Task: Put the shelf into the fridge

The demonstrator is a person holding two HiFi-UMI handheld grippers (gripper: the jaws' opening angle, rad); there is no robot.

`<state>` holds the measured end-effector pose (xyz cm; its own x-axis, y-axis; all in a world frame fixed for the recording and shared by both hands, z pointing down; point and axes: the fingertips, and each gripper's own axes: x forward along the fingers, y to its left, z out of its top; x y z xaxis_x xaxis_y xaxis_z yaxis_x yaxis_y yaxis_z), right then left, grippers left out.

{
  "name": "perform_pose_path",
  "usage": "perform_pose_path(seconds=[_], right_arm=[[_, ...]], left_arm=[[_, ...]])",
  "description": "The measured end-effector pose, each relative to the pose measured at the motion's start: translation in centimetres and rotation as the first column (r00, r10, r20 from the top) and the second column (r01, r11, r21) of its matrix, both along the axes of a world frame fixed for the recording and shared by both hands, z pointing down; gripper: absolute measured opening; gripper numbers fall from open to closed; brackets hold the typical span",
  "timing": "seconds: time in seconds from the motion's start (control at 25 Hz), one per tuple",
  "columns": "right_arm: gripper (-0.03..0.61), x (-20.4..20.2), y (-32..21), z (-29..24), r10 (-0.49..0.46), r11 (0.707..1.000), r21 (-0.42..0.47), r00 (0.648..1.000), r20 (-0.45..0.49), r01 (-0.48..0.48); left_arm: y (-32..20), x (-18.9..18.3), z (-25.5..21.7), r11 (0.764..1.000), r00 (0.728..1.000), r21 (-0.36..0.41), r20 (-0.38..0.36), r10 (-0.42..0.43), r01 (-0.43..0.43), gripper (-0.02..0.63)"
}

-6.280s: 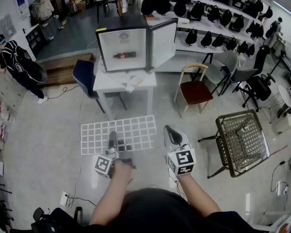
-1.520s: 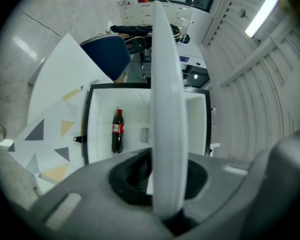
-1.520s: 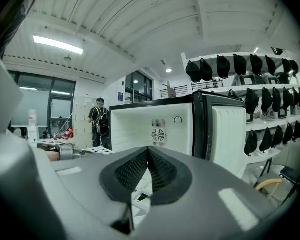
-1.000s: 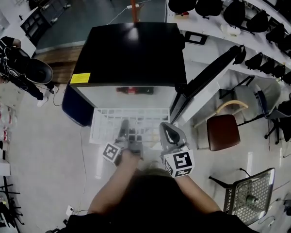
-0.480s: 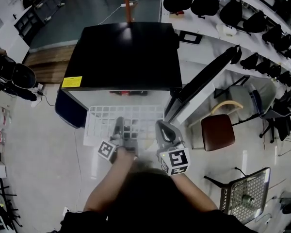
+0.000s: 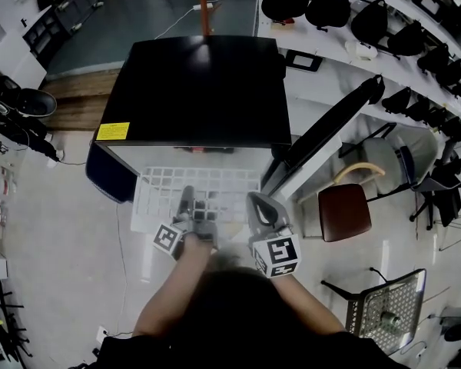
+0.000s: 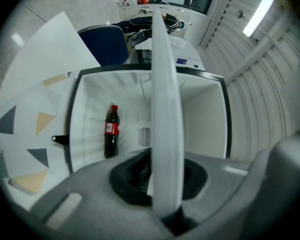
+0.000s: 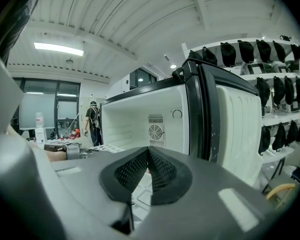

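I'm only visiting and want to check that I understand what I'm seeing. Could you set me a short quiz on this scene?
1. True or false: the door of the fridge is closed.
2. Whose jaws grip the white shelf? A) left gripper B) right gripper C) neither
3. Fill in: inside the fridge is a dark ____ with a red label.

Key
1. False: the door stands open.
2. A. The shelf runs edge-on between the left gripper's jaws. The right gripper's jaws are together with nothing in them.
3. bottle
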<state>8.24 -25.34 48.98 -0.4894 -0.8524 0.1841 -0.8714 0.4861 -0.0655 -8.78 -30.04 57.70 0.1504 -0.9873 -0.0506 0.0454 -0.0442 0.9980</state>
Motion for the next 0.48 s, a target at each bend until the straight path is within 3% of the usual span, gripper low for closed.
perform_pose_path(seconds=[0.48], right_arm=[[0.002, -1.3, -0.4, -0.6, -0.029, 1.000, 0.007, 0.999, -0.023, 0.029]], left_arm=[[-0.2, -0.5, 0.1, 1.000, 1.000, -0.018, 0.013, 0.002, -0.002, 0.040]])
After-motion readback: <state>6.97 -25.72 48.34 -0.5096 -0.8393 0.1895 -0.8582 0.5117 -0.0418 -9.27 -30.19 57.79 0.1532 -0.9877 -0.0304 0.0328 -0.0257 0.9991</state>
